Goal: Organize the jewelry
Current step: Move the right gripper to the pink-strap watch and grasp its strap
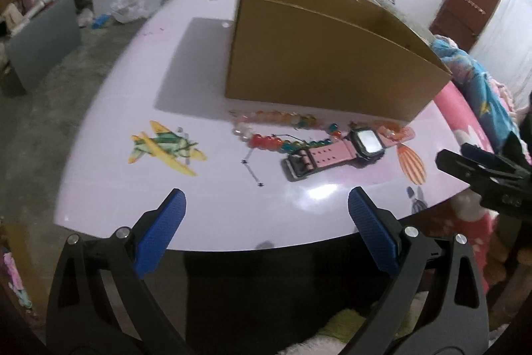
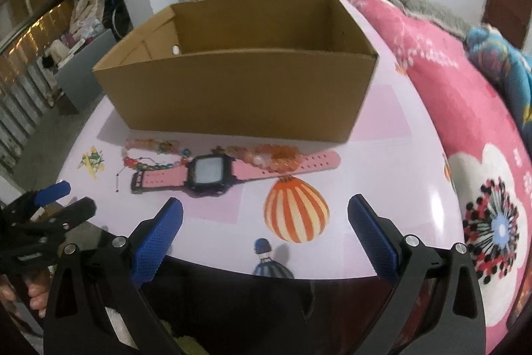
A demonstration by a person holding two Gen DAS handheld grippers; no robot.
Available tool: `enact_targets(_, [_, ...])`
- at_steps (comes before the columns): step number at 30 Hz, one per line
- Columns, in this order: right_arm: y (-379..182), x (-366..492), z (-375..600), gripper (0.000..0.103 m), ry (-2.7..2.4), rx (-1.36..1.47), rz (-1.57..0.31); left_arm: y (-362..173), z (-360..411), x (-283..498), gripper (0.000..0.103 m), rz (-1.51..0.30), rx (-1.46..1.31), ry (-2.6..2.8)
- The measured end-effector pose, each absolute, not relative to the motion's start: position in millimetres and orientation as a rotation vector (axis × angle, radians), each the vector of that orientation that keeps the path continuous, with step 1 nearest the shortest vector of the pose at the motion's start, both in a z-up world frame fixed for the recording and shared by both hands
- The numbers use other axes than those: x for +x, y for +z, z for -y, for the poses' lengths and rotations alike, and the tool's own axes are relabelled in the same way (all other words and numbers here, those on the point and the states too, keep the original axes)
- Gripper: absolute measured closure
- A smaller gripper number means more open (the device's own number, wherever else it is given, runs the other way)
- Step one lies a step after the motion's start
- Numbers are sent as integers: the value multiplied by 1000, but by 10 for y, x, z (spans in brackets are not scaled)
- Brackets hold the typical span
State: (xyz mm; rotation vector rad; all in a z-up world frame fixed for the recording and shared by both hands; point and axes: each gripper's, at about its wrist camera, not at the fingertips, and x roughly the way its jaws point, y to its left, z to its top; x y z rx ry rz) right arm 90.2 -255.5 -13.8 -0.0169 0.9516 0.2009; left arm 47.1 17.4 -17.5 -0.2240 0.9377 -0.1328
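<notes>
A pink-strapped watch with a black case [image 1: 345, 150] [image 2: 212, 172] lies flat on the pink table [image 1: 133, 188] [image 2: 382, 172], just in front of an open cardboard box [image 1: 326, 65] [image 2: 239, 88]. A multicoloured bead bracelet [image 1: 282, 135] [image 2: 153, 155] lies left of the watch. An orange bead bracelet [image 1: 395, 130] [image 2: 272, 157] rests on the watch's right strap. My left gripper [image 1: 266, 205] is open and empty above the table's near edge. My right gripper [image 2: 266, 212] is open and empty, near the front edge. The box interior looks bare.
The table carries printed pictures: a yellow plane [image 1: 163, 148] and a striped balloon [image 2: 296, 208]. A pink flowered quilt [image 2: 465, 122] lies right of the table. The other gripper shows at the edge of each view [image 1: 482, 168] [image 2: 40, 208]. Clutter and floor lie to the left.
</notes>
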Motion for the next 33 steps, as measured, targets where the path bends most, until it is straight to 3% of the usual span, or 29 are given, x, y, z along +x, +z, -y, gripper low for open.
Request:
enact_targets(10, [-143, 1103, 2481, 8, 360, 91, -921, -224, -8, 682, 9, -925, -250, -247])
enact_targets(11, [-152, 1134, 2433, 13, 388, 93, -920, -219, 3, 699, 9, -919, -255, -261])
enact_targets(16, [-244, 1315, 2276, 35, 507, 151, -950, -264, 41, 814, 38, -945, -259, -299])
enact_targets(19, [-327, 1414, 2223, 47, 562, 189, -979, -343, 71, 909, 48, -985, -262, -305])
enact_targets(26, [-564, 1526, 2206, 61, 601, 261, -1050, -413, 197, 990, 50, -1017, -198, -316])
enact_targets(33, [-593, 1573, 2217, 61, 636, 285, -1059, -230, 334, 889, 52, -935, -65, -403])
